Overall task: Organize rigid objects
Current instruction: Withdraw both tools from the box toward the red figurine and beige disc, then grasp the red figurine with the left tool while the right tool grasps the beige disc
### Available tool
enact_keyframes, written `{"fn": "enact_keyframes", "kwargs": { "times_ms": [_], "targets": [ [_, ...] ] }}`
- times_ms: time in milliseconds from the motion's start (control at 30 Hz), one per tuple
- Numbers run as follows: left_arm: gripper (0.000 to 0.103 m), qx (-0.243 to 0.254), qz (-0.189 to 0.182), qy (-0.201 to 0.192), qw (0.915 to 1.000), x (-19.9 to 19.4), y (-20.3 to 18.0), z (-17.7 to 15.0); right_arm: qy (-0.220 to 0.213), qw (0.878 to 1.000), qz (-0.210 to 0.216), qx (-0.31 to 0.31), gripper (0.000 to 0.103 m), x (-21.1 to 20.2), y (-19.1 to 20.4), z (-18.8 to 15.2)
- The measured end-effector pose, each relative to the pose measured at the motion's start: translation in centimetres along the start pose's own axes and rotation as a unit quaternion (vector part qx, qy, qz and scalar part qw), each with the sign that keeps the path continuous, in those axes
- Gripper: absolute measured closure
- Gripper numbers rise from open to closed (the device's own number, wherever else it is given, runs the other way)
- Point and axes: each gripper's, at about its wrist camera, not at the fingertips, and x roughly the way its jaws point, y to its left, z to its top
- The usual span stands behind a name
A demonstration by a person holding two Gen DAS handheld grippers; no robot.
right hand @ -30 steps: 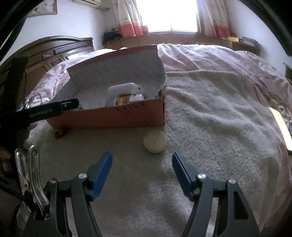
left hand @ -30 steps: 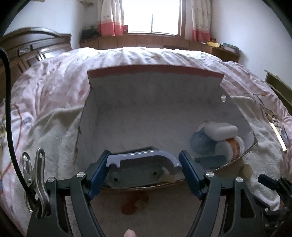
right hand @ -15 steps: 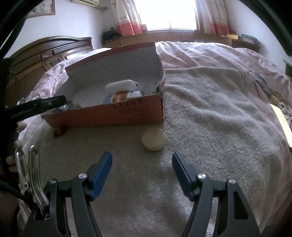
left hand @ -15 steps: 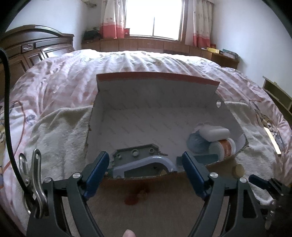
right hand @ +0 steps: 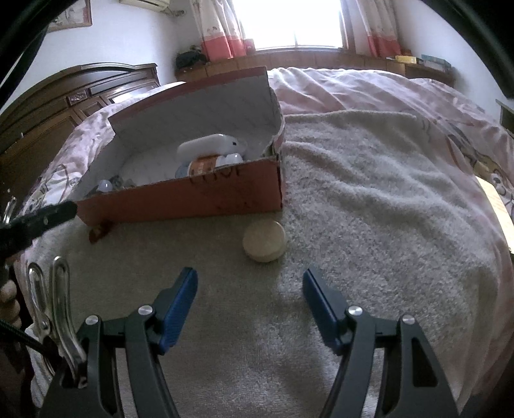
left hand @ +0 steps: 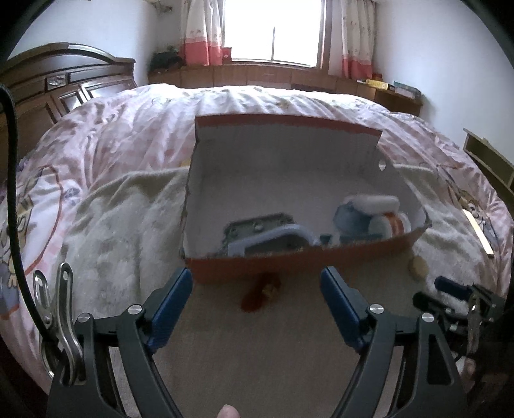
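Observation:
An open orange cardboard box [left hand: 289,262] [right hand: 180,202] stands on a beige towel on the bed. Inside lie a grey metal handle piece [left hand: 266,233], a white case [right hand: 208,146] and an orange-labelled bottle [left hand: 393,223]. A round beige disc [right hand: 265,241] [left hand: 417,267] lies on the towel in front of the box's right corner. A small red-brown object [left hand: 261,291] [right hand: 99,231] lies by the box's front wall. My left gripper [left hand: 257,308] is open and empty, in front of the box. My right gripper [right hand: 250,302] is open and empty, just short of the disc.
The beige towel [right hand: 369,209] covers the near part of the pink quilt [left hand: 122,135]. A dark wooden headboard [right hand: 64,103] stands at the left. A window with curtains [left hand: 273,29] is at the back. A flat wooden item [left hand: 478,233] lies at the bed's right edge.
My left gripper let go of the grey handle piece inside the box and drew back out, open. My right gripper moved slightly closer to the disc.

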Motion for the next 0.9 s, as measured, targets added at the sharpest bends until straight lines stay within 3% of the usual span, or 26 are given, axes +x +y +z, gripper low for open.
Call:
{"fn": "enact_keyframes", "kwargs": {
  "times_ms": [200,500,600,800,867,900],
  "targets": [
    [0.02,-0.019,-0.004,0.031,0.9993,1.4,0.8,-1.5,0.002,1.0,0.0,0.001,0.031,0.1,0.0,-0.1],
    [0.023,-0.011,-0.005,0.05,0.9987,4.0,-0.5,-1.6,0.003,1.0,0.0,0.0,0.031,0.1,0.1,-0.3],
    [0.036,-0.016,-0.001,0.054,0.9984,4.6,-0.5,-1.6,0.002,1.0,0.0,0.0,0.03,0.2,0.1,-0.4],
    [0.053,-0.027,0.0,0.054,0.9981,5.0,-0.1,-1.4,0.002,1.0,-0.001,0.0,0.028,0.3,0.2,-0.4],
    [0.067,-0.027,0.0,0.054,0.9982,5.0,-0.1,-1.4,0.002,1.0,-0.001,-0.001,0.027,0.2,0.2,-0.5],
    [0.068,-0.025,0.003,0.054,0.9982,5.0,-0.1,-1.5,0.002,1.0,-0.001,-0.001,0.027,0.2,0.1,-0.4]
  ]
}}
